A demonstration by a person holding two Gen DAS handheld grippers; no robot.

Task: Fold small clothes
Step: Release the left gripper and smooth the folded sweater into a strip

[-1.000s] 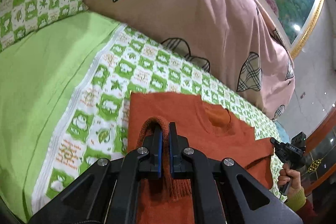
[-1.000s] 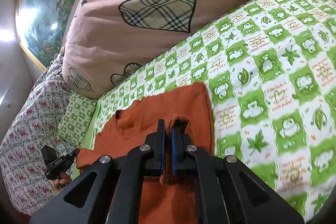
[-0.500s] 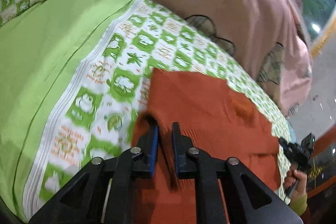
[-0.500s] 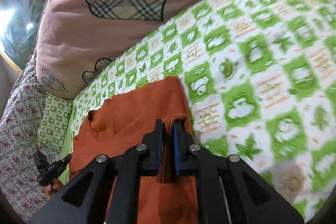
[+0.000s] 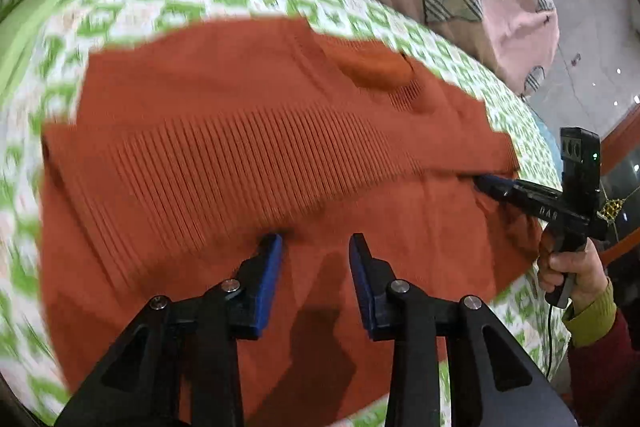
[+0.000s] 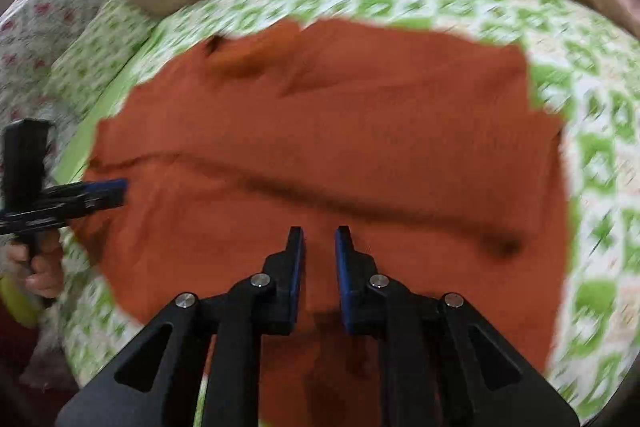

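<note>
White letters, seemingly "DAS", on the right hand-held gripper (image 5: 486, 185); sheet print blurred.

Black gripper (image 5: 316, 247), blue pads, yellow-green cuff (image 5: 592, 311)

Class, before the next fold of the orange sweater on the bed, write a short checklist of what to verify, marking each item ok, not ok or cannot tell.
1. Left gripper let go: ok, jaws have just been opening, nothing pinched between them.
2. Right gripper let go: ok, jaws apart, no cloth between them.
3. Hem folded up over the sweater: ok, ribbed band lies across the body.
4. Fold lying flat: cannot tell, pictures blurred.
5. Sweater fully on the sheet: ok.
6. Neckline uncovered: ok.
</note>
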